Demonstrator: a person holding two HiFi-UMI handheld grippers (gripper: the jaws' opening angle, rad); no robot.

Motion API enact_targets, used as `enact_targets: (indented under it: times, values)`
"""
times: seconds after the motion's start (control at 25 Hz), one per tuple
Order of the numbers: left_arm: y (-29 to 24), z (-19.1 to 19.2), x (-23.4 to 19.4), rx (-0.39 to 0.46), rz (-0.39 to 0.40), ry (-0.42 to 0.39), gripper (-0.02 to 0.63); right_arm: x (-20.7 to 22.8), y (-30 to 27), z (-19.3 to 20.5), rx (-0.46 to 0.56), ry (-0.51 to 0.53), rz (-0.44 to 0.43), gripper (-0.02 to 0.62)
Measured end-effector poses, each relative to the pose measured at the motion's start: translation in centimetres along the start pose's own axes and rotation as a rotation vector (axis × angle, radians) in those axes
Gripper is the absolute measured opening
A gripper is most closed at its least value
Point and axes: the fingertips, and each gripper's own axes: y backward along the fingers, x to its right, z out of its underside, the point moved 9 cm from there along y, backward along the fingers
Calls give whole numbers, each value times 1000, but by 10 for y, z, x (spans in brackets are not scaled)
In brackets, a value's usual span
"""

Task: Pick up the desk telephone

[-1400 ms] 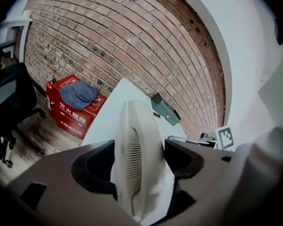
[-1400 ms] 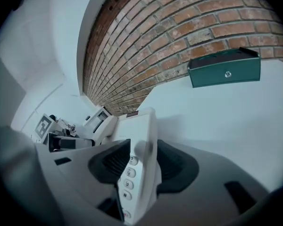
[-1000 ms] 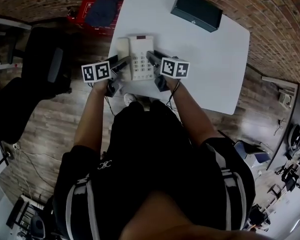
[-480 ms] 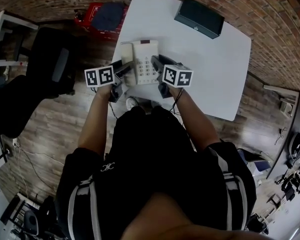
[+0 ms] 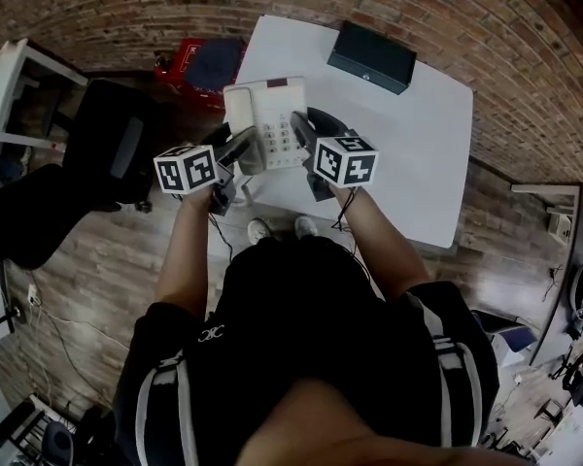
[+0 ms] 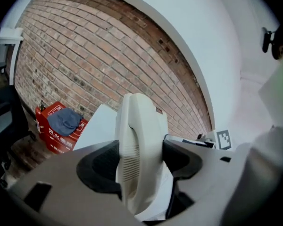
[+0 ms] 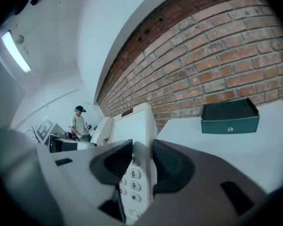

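A second ago the desk telephone lay flat on the white table, and now it hangs clear of the top, tipped up at its far end. It has come up with me: my left gripper and right gripper have risen toward the head camera, so their marker cubes look larger. My jaws have closed in a little and clamp the telephone's two sides

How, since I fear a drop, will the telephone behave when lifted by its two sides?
Probably stiff: the telephone looks hard-shelled and shows no bending between the left gripper and the right gripper. Its smooth plastic may slip. The handset likely rests loose on its cradle, so tilting might dislodge it.
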Motion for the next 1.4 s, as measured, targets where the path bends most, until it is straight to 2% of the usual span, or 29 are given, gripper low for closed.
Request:
enact_targets:
  times: [0.52,0.88,0.96,1.4]
  values:
    - [55,-43,90,176,44,-238,288,-51,76,-63,269,142,-30,120]
    - [90,-66,144,353,49,-428,288,-78,115,-97,441,211,-83,121]
    - [93,-68,149,365,52,-444,288,-80,120,-101,459,215,-86,121]
    - [90,-64,146,330,75,-415,288,-80,123,-95,453,204,-63,121]
